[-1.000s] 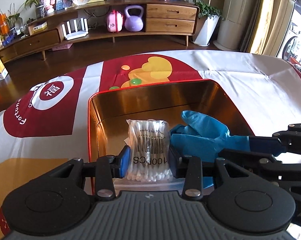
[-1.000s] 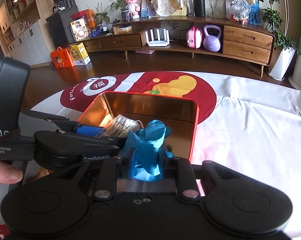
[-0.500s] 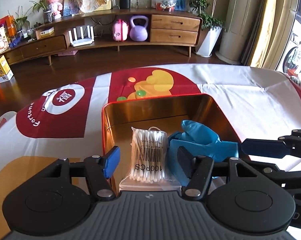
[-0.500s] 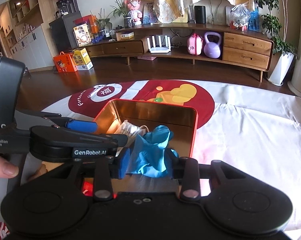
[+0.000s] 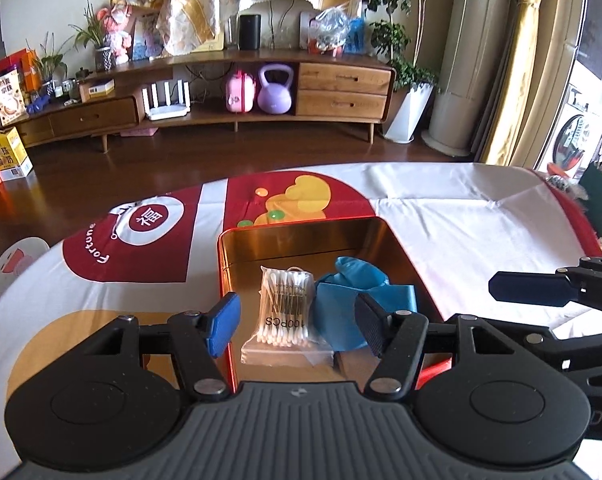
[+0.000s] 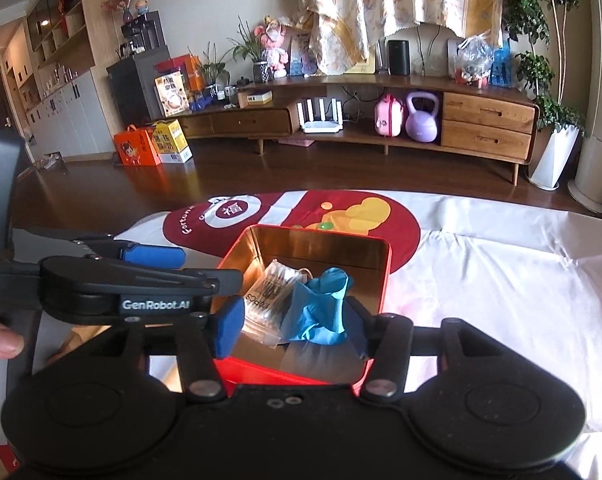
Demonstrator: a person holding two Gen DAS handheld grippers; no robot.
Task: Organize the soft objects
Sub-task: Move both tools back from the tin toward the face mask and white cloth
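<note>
A red tin box (image 5: 301,227) with a gold inside stands on the table; it also shows in the right wrist view (image 6: 386,276). Inside lie a clear pack of cotton swabs (image 5: 285,309) on the left and a crumpled blue glove (image 5: 353,300) on the right. Both show in the right wrist view, the swabs (image 6: 267,298) and the glove (image 6: 321,308). My left gripper (image 5: 297,326) is open and empty, above the box's near edge. My right gripper (image 6: 291,330) is open and empty, raised above the box's near side.
The table wears a white cloth with red and yellow prints (image 5: 153,248). The right gripper's finger (image 5: 529,288) reaches in from the right in the left wrist view. Beyond the table are a wooden floor and a long low cabinet (image 6: 381,120).
Both grippers opened and let go of the swab pack and the glove, which now lie in the box. Both grippers drew back and up from the box.
</note>
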